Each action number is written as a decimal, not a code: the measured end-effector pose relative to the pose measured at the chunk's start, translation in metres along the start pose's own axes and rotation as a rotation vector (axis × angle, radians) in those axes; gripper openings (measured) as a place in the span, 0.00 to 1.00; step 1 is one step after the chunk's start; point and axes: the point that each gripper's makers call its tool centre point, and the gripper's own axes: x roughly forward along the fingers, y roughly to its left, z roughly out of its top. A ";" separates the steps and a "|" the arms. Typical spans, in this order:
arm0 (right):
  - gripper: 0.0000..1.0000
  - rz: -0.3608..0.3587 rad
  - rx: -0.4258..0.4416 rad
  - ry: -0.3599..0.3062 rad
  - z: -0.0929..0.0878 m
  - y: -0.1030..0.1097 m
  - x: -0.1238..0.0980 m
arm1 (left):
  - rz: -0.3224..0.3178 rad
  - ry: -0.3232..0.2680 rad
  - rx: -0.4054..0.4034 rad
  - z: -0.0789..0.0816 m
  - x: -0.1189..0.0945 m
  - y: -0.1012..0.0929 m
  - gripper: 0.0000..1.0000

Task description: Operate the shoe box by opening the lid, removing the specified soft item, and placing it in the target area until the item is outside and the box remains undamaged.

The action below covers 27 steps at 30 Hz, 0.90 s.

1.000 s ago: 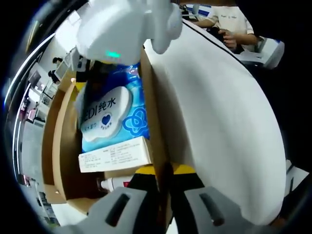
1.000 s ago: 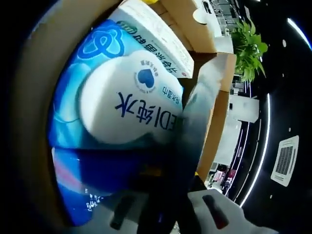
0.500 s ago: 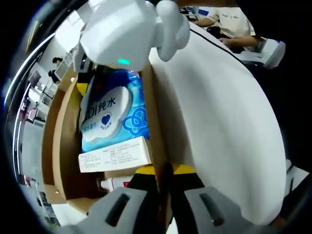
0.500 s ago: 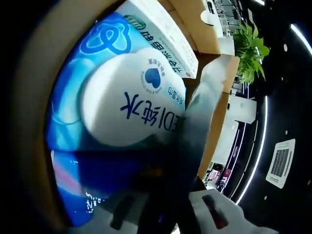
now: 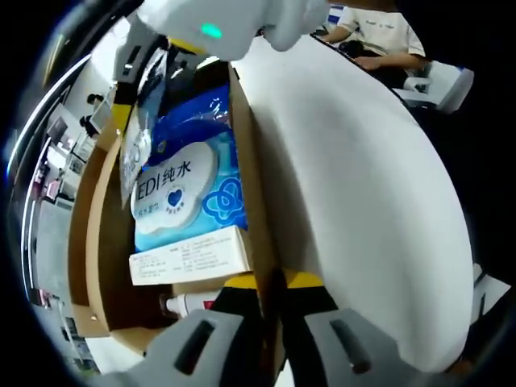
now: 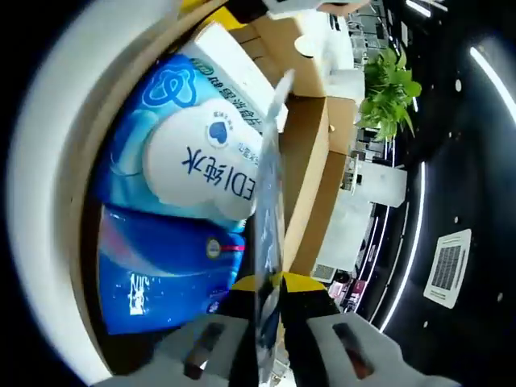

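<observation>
Clearly the wet-wipes pack (image 5: 181, 189) lies flat inside the open shoe box (image 5: 95, 242), blue film with a white flip lid, a small white carton (image 5: 189, 256) touching its edge at 6 o'clock in the left gripper view. The pack looks soft, light and slippery, so I judge a pinch on its flat sealed edge surer than a squeeze on the bulging middle.

The right tongs (image 6: 262, 310) do just that: closed narrow on a thin edge of the pack (image 6: 185, 173), whose film (image 6: 266, 234) rises on edge from between them toward 12 o'clock while the body spreads out at 9 to 10 o'clock. The left tongs (image 5: 270, 322) are pinched shut on the box's cardboard wall (image 5: 246, 193), steadying it; the pack sits at 11 o'clock from them and the white lid (image 5: 363, 210) stands at 2 o'clock.
</observation>
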 end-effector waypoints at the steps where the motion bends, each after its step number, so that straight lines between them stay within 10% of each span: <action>1: 0.00 -0.007 0.003 0.002 -0.001 -0.002 -0.002 | 0.000 0.000 0.000 0.000 0.000 0.000 0.04; 27: 0.00 -0.134 0.105 0.136 -0.103 -0.007 -0.090 | -0.001 0.001 -0.002 -0.001 0.002 0.000 0.04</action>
